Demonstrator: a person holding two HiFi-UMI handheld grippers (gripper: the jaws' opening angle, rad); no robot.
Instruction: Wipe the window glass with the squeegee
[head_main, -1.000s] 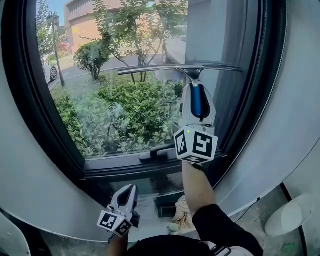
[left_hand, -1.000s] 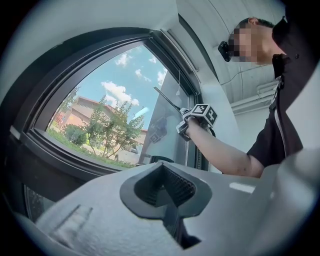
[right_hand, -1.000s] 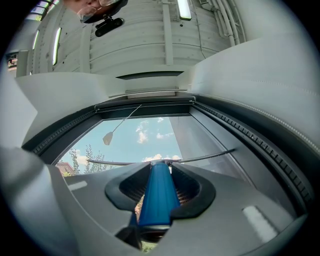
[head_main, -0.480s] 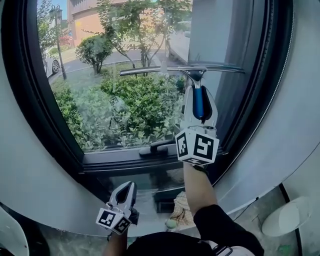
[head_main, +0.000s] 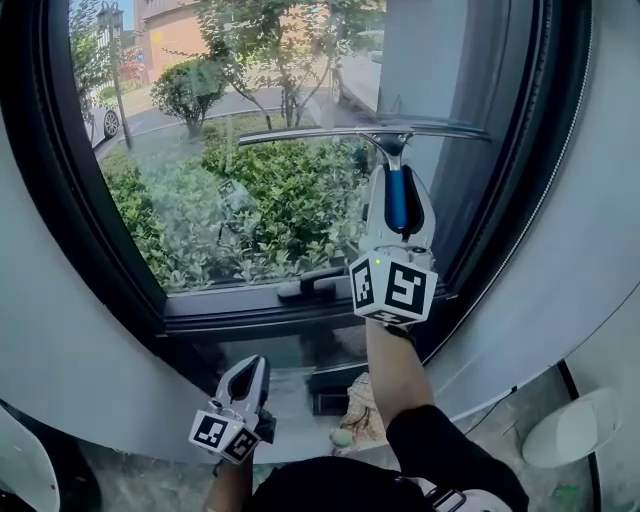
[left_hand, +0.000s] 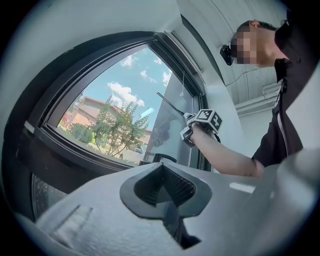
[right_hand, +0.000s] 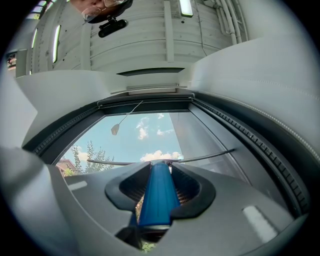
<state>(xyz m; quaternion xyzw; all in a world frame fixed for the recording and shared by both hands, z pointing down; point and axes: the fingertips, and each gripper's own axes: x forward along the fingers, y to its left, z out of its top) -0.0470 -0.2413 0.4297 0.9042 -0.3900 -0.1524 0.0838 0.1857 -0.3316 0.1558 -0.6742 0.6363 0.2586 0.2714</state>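
Note:
The squeegee has a blue handle (head_main: 397, 203) and a long thin blade (head_main: 300, 134) lying level across the window glass (head_main: 250, 200), in its upper half. My right gripper (head_main: 397, 180) is raised in front of the pane and shut on the handle. In the right gripper view the blue handle (right_hand: 156, 192) runs up between the jaws to the blade (right_hand: 205, 157). My left gripper (head_main: 248, 378) hangs low under the sill, shut and holding nothing. In the left gripper view its jaws (left_hand: 167, 187) meet, and the right gripper's marker cube (left_hand: 209, 119) shows at the glass.
A dark window frame (head_main: 500, 200) rings the pane, with a black window handle (head_main: 315, 285) on the lower rail. Grey wall lies on both sides. A crumpled cloth (head_main: 362, 418) and a white object (head_main: 580, 428) are on the floor below.
The squeegee blade has come a little lower on the glass, measured against the window handle. The left gripper has hardly moved and stays shut.

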